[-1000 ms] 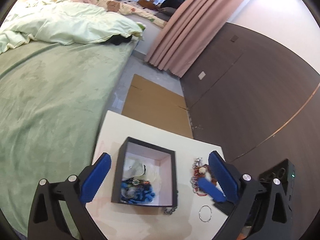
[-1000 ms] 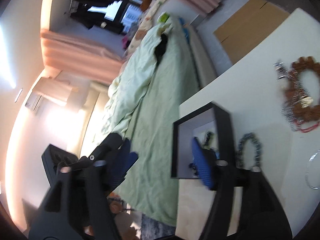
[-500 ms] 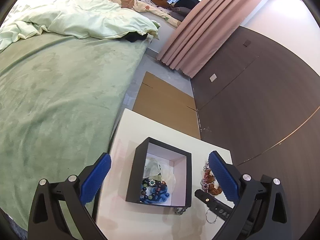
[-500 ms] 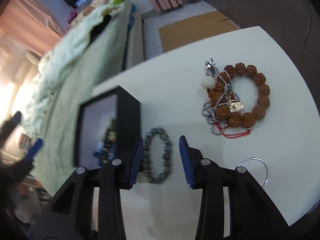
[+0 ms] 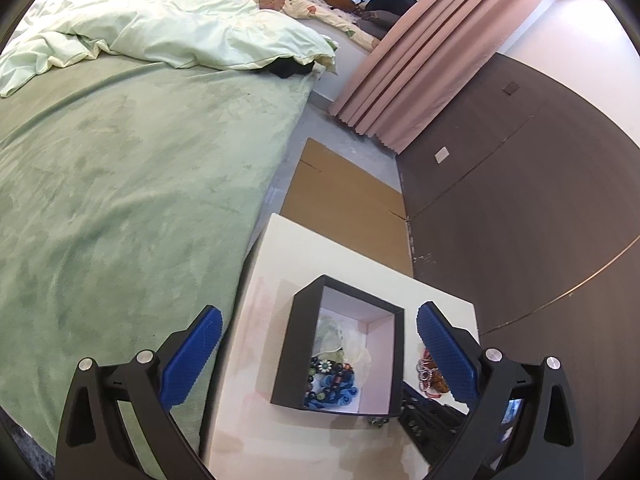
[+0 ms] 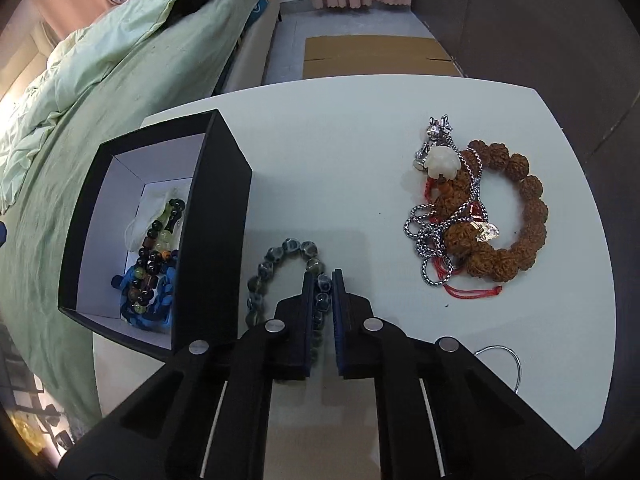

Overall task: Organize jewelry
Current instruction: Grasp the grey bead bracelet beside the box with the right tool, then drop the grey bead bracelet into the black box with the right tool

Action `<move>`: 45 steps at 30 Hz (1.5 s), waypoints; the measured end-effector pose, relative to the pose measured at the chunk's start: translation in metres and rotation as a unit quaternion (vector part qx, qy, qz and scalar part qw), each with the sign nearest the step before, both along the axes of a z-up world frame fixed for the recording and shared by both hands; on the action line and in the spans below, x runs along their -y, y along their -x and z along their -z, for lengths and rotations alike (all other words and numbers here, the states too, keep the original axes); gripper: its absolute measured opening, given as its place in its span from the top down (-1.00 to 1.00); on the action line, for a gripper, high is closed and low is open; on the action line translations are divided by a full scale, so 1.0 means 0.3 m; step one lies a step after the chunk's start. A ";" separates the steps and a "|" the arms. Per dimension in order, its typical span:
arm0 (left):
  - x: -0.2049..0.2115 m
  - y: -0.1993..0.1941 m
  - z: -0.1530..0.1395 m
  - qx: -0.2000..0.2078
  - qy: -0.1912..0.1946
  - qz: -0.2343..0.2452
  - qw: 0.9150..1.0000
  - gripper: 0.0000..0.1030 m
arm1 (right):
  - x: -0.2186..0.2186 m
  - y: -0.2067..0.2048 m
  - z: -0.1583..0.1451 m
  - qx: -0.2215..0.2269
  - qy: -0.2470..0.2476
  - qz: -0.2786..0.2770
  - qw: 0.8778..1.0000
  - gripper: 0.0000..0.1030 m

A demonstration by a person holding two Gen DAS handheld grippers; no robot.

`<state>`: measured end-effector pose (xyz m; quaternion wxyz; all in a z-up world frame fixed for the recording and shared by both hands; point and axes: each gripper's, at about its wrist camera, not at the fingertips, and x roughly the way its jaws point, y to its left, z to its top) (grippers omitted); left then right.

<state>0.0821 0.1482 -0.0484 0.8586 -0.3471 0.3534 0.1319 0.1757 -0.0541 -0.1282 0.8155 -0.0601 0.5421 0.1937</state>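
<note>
right hand-held gripper pinched on grey bead bracelet beside black box; left hand-held gripper wide open, empty; probably light, floppy, slippery; best gripped across 1 bead.

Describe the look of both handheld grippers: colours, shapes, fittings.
Left gripper and right gripper match: matte black angular plastic frames, silver round bolt heads at the joints, and flat fingers faced with textured blue pads. No cables, sleeves or markings show.
</note>
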 end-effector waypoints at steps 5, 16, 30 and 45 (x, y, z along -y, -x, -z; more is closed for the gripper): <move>-0.008 0.006 0.005 -0.002 0.006 0.000 1.000 -0.84 | 0.085 0.026 -0.144 0.052 -0.090 0.018 0.994 0.83; -0.005 0.009 0.006 -0.007 0.006 0.005 1.000 -0.84 | 0.085 0.081 -0.311 0.088 -0.273 -0.010 0.958 0.83; 0.046 -0.001 0.012 -0.014 -0.001 0.021 1.000 -0.84 | 0.175 0.082 -0.337 0.061 -0.280 0.000 0.958 -0.31; 0.404 -0.074 0.031 -0.012 -0.055 0.175 0.983 -0.52 | 0.475 0.054 -0.224 0.012 -0.151 0.070 0.986 -0.31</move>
